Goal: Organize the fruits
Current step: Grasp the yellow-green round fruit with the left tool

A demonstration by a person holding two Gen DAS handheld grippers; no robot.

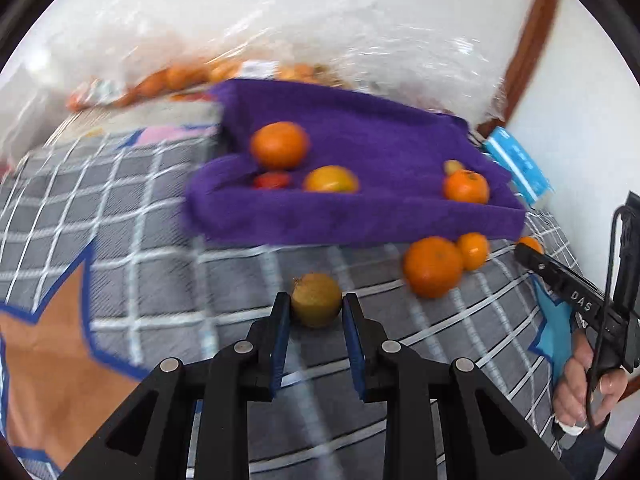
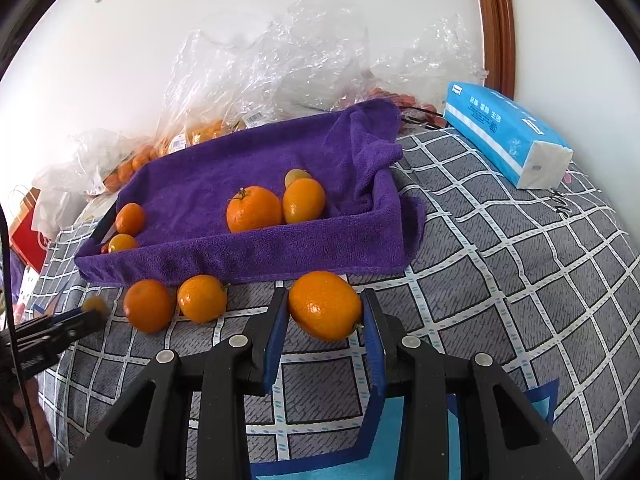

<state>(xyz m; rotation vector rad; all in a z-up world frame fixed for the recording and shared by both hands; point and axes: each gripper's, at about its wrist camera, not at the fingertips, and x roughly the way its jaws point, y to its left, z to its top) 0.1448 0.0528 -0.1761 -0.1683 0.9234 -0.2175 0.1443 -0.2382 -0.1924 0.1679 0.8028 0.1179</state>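
Observation:
A tray lined with a purple towel (image 1: 360, 224) (image 2: 256, 252) stands on the checked bedcover and holds several oranges and small fruits. My left gripper (image 1: 316, 312) is shut on a small brownish-yellow fruit (image 1: 316, 300), held just above the cover in front of the tray. My right gripper (image 2: 326, 312) is shut on a large orange (image 2: 325, 305) near the tray's front right corner. Two loose oranges (image 2: 149, 305) (image 2: 202, 298) lie in front of the tray; they also show in the left wrist view (image 1: 433, 266).
Clear plastic bags with more oranges (image 2: 200, 132) lie behind the tray by the wall. A blue tissue pack (image 2: 504, 132) lies at the right. A red paper bag (image 2: 28, 232) stands at the far left. The other hand-held gripper (image 1: 568, 284) shows at the right.

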